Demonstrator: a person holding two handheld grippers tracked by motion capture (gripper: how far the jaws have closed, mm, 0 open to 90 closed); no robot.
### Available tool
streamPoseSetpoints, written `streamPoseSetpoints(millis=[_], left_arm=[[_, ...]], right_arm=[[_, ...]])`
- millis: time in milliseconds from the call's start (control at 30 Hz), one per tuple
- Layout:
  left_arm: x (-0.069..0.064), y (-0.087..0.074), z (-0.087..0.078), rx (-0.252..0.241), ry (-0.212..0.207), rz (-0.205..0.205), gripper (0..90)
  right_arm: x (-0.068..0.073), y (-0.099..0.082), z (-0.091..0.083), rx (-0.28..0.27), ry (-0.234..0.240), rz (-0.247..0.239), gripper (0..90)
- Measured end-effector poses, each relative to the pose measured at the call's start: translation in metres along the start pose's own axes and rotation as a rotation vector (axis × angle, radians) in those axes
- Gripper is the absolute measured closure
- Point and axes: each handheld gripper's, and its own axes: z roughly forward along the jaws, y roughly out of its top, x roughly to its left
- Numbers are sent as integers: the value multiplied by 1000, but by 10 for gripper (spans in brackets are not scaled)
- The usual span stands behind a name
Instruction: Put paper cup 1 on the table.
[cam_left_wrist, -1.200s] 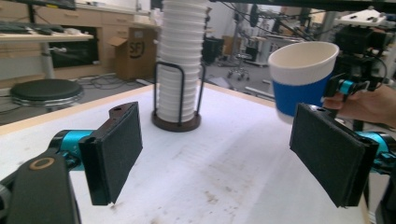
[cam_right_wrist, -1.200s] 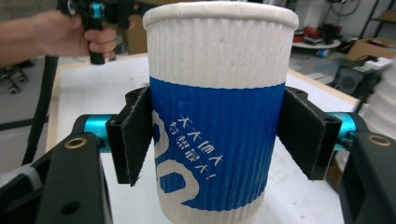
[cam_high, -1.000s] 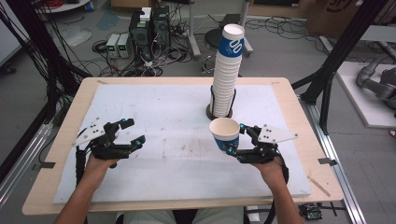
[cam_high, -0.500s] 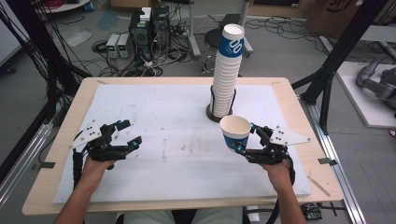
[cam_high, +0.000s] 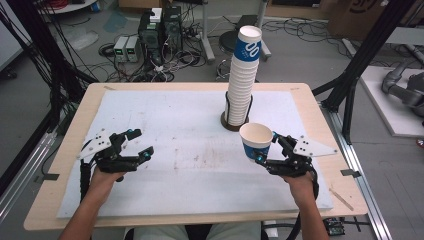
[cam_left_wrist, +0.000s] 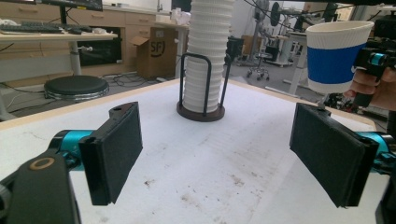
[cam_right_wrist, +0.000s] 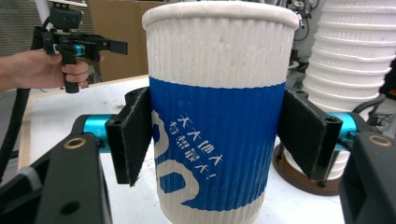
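Note:
A white paper cup with a blue band (cam_high: 256, 141) (cam_right_wrist: 217, 116) (cam_left_wrist: 337, 56) stands upright between the pads of my right gripper (cam_high: 264, 149) (cam_right_wrist: 219, 135), which is shut on it a little above the table at the right. A tall stack of the same cups (cam_high: 242, 75) (cam_left_wrist: 207, 51) (cam_right_wrist: 357, 60) rises from a round wire holder (cam_high: 235, 120) behind it. My left gripper (cam_high: 142, 142) (cam_left_wrist: 219, 154) hangs over the white mat at the left, open, with nothing between its pads.
A white mat (cam_high: 190, 150) covers most of the wooden table (cam_high: 65, 150). Black frame posts (cam_high: 350, 75) stand at both sides. Boxes, cables and equipment lie on the floor beyond the far edge.
My right gripper has carried the cup a little to the right and towards the near side. The left gripper has stayed where it was.

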Motion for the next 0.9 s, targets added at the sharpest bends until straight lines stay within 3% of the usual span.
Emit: streamPoseSetpoints(millis=[300, 467, 633, 900], left_arm=[[0, -2, 2, 8, 8, 4, 170], [-2, -4, 5, 19, 7, 9, 171], [-1, -5, 4, 19, 17, 14, 175], [-3, -7, 5, 31, 19, 12, 175]], right_arm=[[-5, -4, -7, -17, -53, 3, 307], [-14, -9, -8, -24, -119, 22, 307], [-31, -17, -6, -23, -201, 77, 307], [-58, -25, 0, 5, -335, 118, 307]])
